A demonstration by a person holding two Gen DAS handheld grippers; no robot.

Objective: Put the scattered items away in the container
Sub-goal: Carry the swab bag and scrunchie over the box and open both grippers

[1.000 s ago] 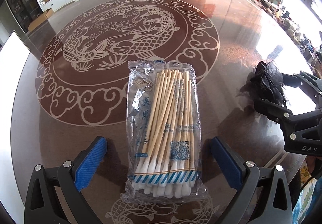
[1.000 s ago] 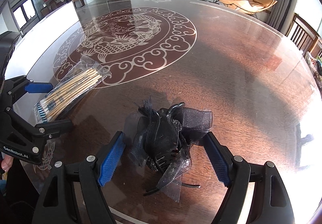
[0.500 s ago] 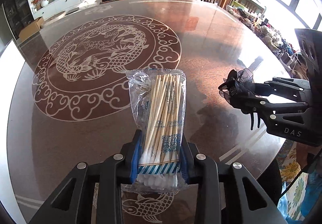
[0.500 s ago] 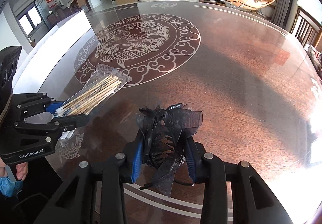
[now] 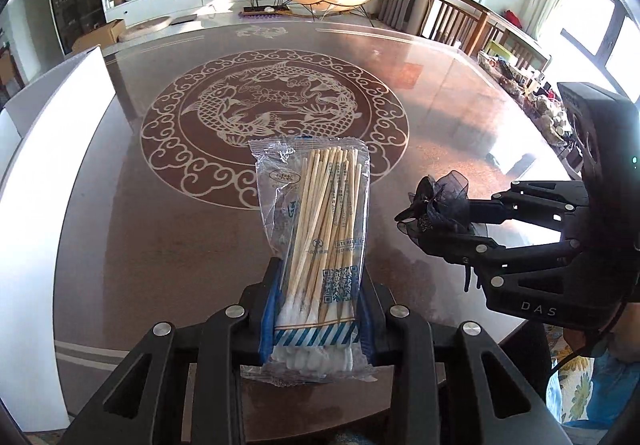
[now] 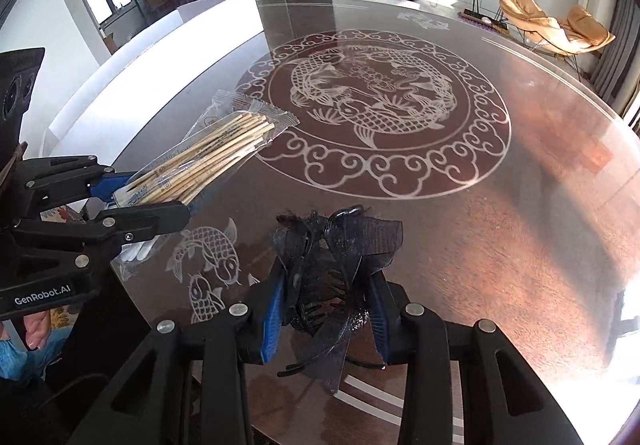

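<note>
The left gripper [image 5: 318, 319] is closed on the cotton end of the light, crinkly clear packet of wooden cotton swabs [image 5: 320, 233], above the counter [image 5: 160, 225]. The right gripper [image 6: 326, 319] is closed on the soft black mesh-bow hair claw [image 6: 334, 265], also lifted. Both seem light; the film may slip.

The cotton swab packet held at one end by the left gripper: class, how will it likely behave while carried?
The cotton swab packet probably stays fairly stiff, since its wooden sticks project level beyond the left gripper. It looks light. Its glossy, crinkled film may slip.
</note>
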